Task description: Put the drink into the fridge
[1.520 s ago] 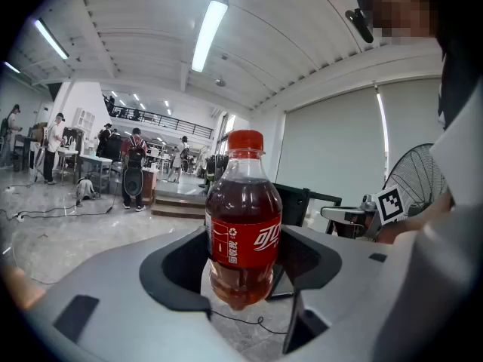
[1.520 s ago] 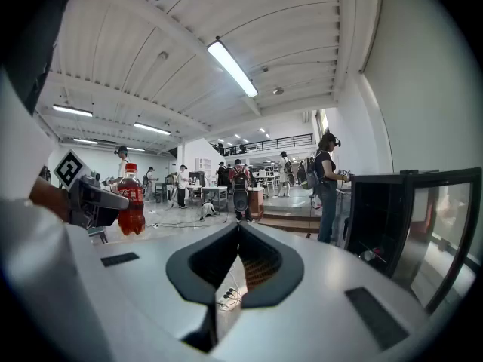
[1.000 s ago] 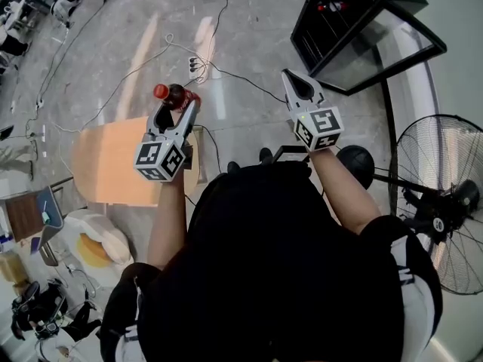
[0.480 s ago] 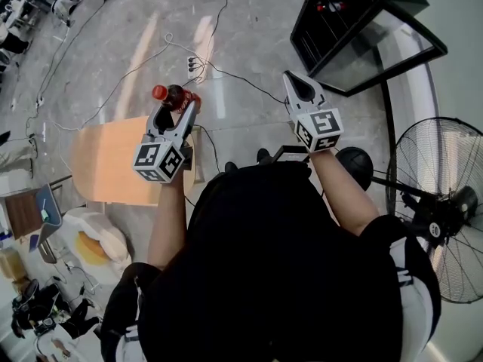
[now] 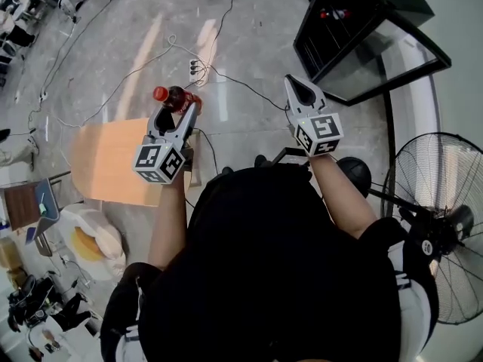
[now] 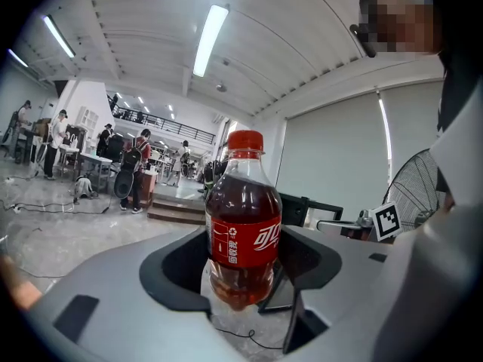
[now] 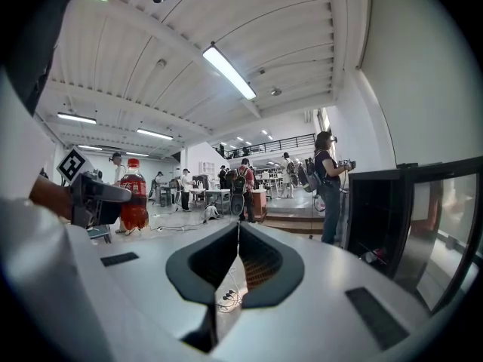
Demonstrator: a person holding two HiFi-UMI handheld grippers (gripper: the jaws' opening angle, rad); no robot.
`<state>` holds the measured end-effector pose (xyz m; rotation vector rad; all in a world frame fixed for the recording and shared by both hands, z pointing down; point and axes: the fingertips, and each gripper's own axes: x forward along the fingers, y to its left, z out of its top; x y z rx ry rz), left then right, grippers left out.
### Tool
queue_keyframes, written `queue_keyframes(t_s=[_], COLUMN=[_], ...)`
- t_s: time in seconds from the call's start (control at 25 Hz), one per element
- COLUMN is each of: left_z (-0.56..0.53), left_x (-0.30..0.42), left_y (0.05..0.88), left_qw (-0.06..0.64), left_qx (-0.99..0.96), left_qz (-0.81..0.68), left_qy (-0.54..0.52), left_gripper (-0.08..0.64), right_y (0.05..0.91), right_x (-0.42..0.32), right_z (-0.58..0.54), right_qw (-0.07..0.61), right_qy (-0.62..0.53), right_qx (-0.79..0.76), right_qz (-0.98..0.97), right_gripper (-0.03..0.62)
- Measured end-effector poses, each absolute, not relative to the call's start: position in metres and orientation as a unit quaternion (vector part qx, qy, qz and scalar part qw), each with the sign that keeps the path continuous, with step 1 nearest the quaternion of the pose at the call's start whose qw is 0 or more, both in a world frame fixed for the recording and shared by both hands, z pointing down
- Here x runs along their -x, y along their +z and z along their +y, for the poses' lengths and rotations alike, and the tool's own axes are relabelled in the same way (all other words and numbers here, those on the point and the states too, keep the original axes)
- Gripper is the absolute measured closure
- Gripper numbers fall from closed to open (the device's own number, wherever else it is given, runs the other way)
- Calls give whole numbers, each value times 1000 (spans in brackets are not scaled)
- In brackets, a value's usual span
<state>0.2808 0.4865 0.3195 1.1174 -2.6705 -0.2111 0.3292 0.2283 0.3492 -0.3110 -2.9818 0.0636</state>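
A small cola bottle [image 5: 172, 97] with a red cap and red label stands upright in my left gripper [image 5: 179, 105], which is shut on its lower body; the bottle [image 6: 243, 221] fills the middle of the left gripper view. My right gripper [image 5: 299, 90] is shut with nothing between its jaws, held level with the left one. The black fridge [image 5: 355, 32] stands ahead at the upper right with its glass door [image 5: 392, 47] swung open; its dark frame [image 7: 381, 217] shows at the right of the right gripper view. The cola bottle [image 7: 133, 197] appears there at the left.
An orange tabletop [image 5: 113, 161] lies below my left arm. Cables and a power strip [image 5: 197, 68] run across the grey floor ahead. A standing fan [image 5: 441, 225] is at the right, close to my right arm. Several people stand far off in the hall.
The view has shifted slightly; both grippers hold nearly the same pose, and the bottle stays in the left gripper.
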Motion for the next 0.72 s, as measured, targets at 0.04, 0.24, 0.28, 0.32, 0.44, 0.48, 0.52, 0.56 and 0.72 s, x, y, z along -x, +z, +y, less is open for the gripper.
queue_keyframes(t_s=[0.04, 0.24, 0.28, 0.32, 0.44, 0.48, 0.52, 0.56, 0.72], left_z=[484, 479, 480, 481, 483, 484, 485, 485, 481], left_x=[-280, -277, -276, -276, -272, -269, -267, -265, -254], left_y=[321, 323, 323, 323, 322, 322, 322, 322, 324], left_qw=[119, 111, 111, 111, 112, 113, 114, 115, 117], left_qx=[-379, -357, -353, -349, -339, -337, -334, -332, -331], left_qz=[-915, -925, -926, -928, -932, -933, -934, -935, -935], left_qy=[-72, -70, -70, -69, -59, -57, -55, -54, -53], left_gripper=[257, 258, 258, 257, 258, 258, 257, 258, 258], right_y=[350, 354, 355, 355, 354, 354, 355, 356, 366], right_x=[-327, -319, -317, -316, -314, -313, -311, -309, -298], right_z=[226, 218, 218, 218, 218, 217, 216, 214, 207], right_qw=[71, 69, 69, 69, 68, 68, 69, 71, 81], right_qy=[21, 21, 23, 25, 25, 25, 25, 26, 36], right_qx=[105, 117, 120, 123, 130, 131, 132, 131, 129], right_qz=[-992, -990, -990, -990, -989, -989, -989, -988, -988], right_gripper=[571, 571, 571, 571, 571, 571, 571, 571, 571])
